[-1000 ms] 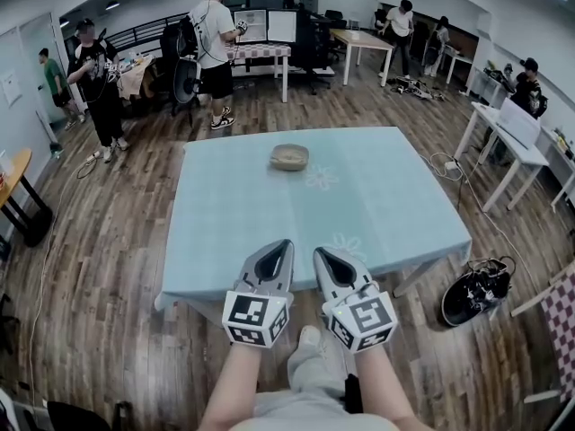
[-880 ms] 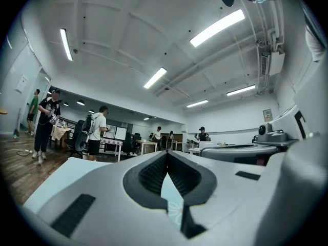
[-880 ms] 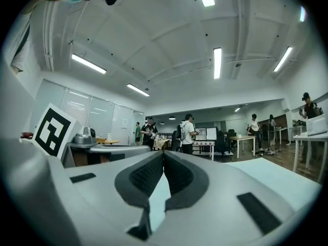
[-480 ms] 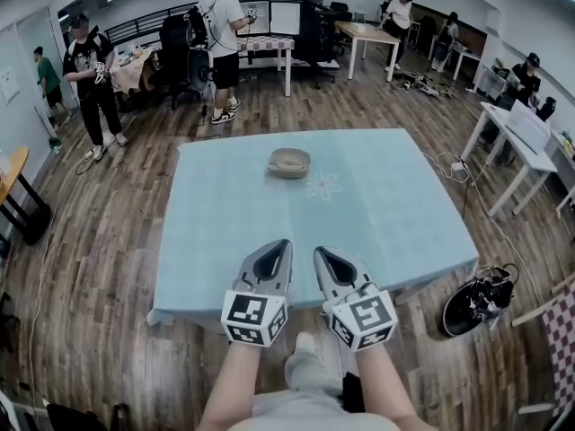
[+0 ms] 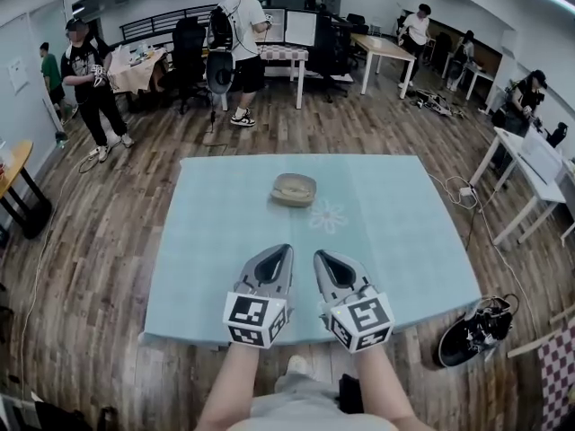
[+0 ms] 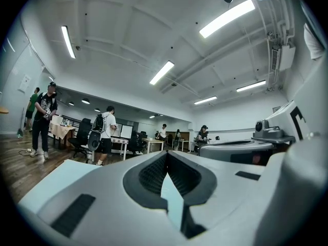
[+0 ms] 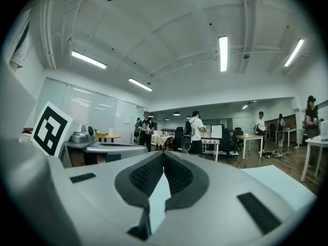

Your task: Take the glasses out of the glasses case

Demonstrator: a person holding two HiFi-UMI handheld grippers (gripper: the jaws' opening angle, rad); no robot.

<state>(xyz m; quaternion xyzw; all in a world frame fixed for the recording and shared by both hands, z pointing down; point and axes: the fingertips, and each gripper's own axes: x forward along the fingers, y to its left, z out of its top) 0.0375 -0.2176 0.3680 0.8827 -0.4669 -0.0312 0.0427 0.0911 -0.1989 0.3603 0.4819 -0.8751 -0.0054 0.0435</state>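
While I hold both tools side by side over the near edge of the table | left gripper: jaws pressed together, nothing between | right gripper: jaws likewise closed, empty | glasses case: on the cloth ahead of both tips, well apart from them.

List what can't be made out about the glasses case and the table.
- Glasses case: too small in the head view to tell whether it is open or holds glasses.
- Both gripper views: the case does not show; each gripper's own body fills the lower frame.
- Table: near edge partly covered by the left gripper and right gripper in the head view.
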